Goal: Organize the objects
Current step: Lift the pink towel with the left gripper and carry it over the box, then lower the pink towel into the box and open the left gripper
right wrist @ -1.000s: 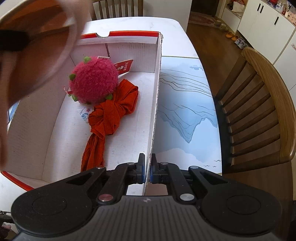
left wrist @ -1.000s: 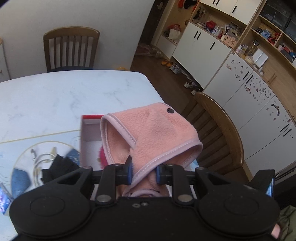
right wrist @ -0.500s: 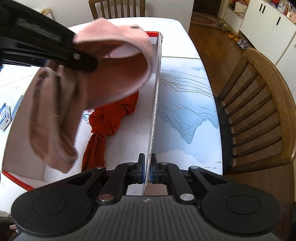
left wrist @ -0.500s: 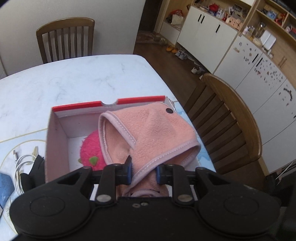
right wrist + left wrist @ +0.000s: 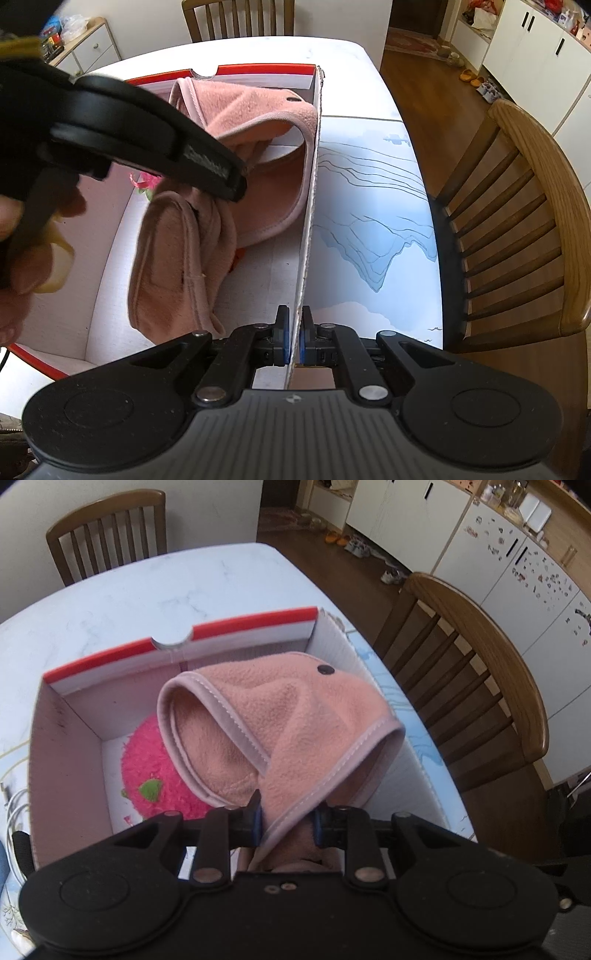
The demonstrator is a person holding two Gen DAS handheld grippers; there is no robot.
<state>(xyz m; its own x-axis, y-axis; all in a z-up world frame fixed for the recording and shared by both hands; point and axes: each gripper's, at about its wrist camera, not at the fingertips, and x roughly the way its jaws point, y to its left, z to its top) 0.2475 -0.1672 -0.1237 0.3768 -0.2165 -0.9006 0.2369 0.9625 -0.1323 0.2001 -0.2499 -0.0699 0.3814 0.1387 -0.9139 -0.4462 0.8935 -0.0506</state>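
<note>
My left gripper [image 5: 287, 821] is shut on a pink fleece cloth [image 5: 288, 720] and holds it inside the open white box with a red rim [image 5: 66, 760]. In the right wrist view the cloth [image 5: 192, 251] hangs down into the box from the left gripper [image 5: 236, 177]. A fuzzy pink ball [image 5: 151, 771] lies in the box, partly hidden by the cloth. My right gripper [image 5: 293, 338] is shut on the box's right wall [image 5: 310, 206], near its front corner. The orange cloth in the box is almost fully hidden.
The box stands on a white marble table [image 5: 147, 590] beside a blue mountain-print placemat [image 5: 373, 229]. A wooden chair [image 5: 524, 221] is at the right edge, another [image 5: 107, 542] at the far end. White cables [image 5: 11, 812] lie left of the box.
My left gripper has carried the pink cloth over the box and lowered it inside, covering the ball and the orange cloth. The right gripper has stayed clamped on the box wall.
</note>
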